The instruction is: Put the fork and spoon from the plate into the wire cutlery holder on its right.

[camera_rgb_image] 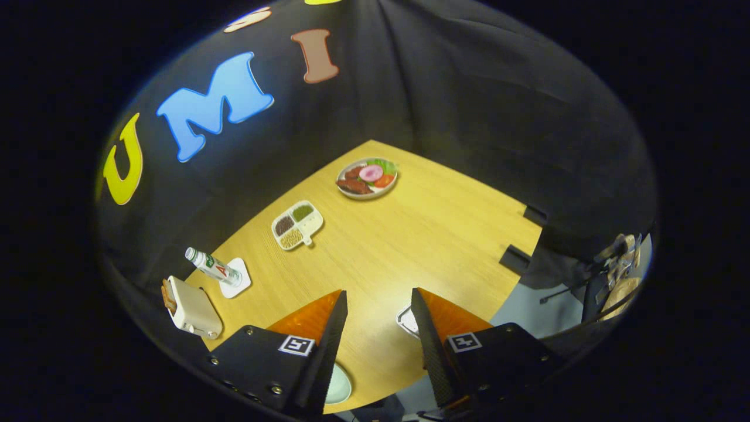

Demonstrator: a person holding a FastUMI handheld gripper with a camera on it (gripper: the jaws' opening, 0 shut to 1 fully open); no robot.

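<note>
Gripper [378, 308]: held above the near part of the table, its two fingers spread wide apart, nothing pinched between them.
Between the fingers: bare wooden tabletop [433, 234] is seen in the gap.
Plate [338, 384]: a pale rounded rim is glimpsed low beside the left finger, mostly hidden by it; whether the fork and spoon lie on it cannot be told.
Wire cutlery holder [407, 321]: a small silvery edge is seen just beside the inner side of the right finger, largely covered; it is only taken to be the holder.
Bottle [212, 266]: stood tilted on a white coaster [239, 279], beyond the left finger.
Toaster [192, 309]: a cream one, set near the table's edge, just beside the bottle, with toast [169, 296] in its slot.
Divided tray [296, 224]: placed further out, three compartments filled with dark, green and tan grains.
Food plate [367, 178]: set at the far corner, loaded with meat, a pink slice, greens and tomato.
Booth wall [469, 105]: black cloth hung behind the table.
</note>
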